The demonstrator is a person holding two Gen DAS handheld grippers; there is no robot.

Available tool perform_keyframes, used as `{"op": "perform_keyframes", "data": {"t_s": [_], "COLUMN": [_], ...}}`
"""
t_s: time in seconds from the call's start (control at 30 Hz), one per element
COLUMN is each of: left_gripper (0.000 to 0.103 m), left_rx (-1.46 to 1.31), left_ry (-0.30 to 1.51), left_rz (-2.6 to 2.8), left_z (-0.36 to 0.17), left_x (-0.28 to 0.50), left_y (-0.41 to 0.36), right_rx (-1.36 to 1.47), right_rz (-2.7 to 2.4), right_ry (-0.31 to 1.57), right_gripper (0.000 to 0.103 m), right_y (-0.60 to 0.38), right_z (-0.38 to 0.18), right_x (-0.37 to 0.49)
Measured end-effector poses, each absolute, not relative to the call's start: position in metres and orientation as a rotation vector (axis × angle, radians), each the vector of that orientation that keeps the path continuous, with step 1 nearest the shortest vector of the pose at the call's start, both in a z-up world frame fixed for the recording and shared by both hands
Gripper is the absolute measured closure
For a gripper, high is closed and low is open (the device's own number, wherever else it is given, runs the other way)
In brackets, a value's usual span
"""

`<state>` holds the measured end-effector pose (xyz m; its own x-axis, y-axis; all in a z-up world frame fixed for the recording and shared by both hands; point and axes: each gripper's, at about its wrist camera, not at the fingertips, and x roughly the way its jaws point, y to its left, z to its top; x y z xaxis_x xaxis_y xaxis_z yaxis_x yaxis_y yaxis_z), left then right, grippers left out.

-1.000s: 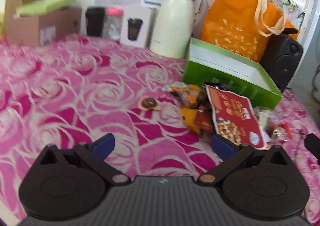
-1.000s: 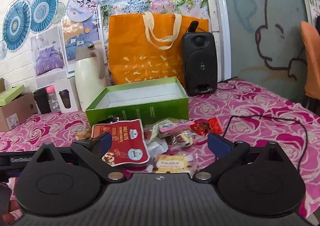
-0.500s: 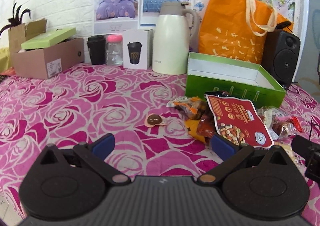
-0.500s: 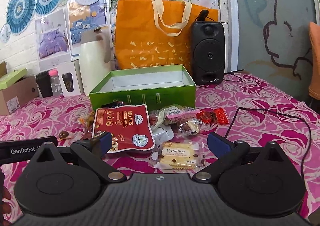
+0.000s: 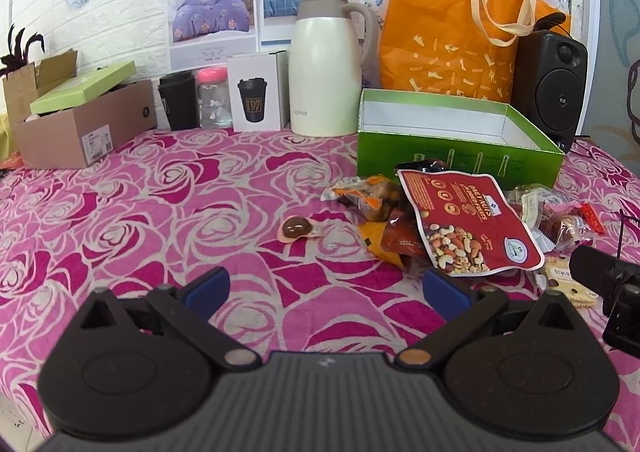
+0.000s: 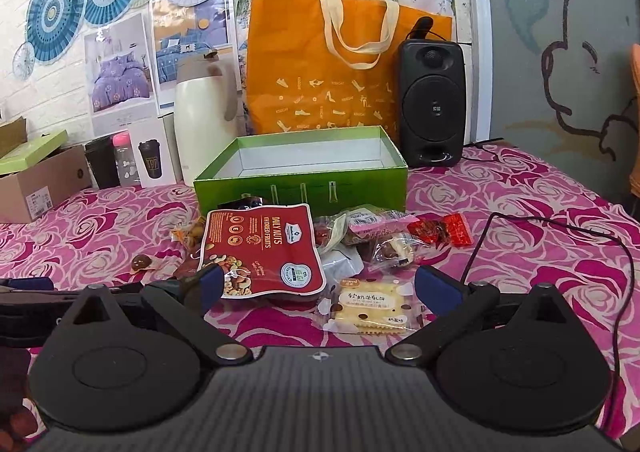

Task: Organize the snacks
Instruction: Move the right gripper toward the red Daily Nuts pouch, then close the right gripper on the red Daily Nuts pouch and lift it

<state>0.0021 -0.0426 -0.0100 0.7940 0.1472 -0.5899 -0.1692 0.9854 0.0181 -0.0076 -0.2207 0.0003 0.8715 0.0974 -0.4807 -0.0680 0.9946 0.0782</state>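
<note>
Snacks (image 5: pixel 460 223) lie piled before the green box (image 5: pixel 456 155) on the table (image 5: pixel 140 211), ahead and right of the left tool (image 5: pixel 326 292), which gapes wide, empty. In the right view, a biscuit packet (image 6: pixel 370 306) lies between the right tool's (image 6: pixel 318 284) spread, empty fingers.

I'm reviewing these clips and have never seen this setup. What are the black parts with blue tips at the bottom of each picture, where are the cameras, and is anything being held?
There is no robot here: a person holds one handheld gripper in each hand. Each carries a camera looking forward along its two blue-tipped fingers, so one picture comes from the left gripper and one from the right gripper. Both are open and hold nothing. On the rose-patterned tablecloth lies a pile of snacks: a red nut pouch, a cracker pack and a lone chocolate candy set apart to the left. Behind them stands an open green box; no snacks show inside it.
</note>
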Motion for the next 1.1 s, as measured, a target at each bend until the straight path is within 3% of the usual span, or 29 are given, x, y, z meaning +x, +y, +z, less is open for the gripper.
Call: {"op": "perform_keyframes", "data": {"t_s": [0.83, 1.1], "left_gripper": [0.000, 0.000], "left_rx": [-0.052, -0.042], "left_ry": [0.638, 0.638], "left_rz": [0.170, 0.117], "left_z": [-0.012, -0.021], "left_x": [0.002, 0.011], "left_y": [-0.038, -0.036], "right_rx": [0.239, 0.120], "right_rz": [0.189, 0.174], "right_ry": [0.457, 0.456], "right_gripper": [0.000, 0.000], "right_y": [-0.228, -0.230], "right_z": [-0.007, -0.006], "right_x": [-0.015, -0.007]}}
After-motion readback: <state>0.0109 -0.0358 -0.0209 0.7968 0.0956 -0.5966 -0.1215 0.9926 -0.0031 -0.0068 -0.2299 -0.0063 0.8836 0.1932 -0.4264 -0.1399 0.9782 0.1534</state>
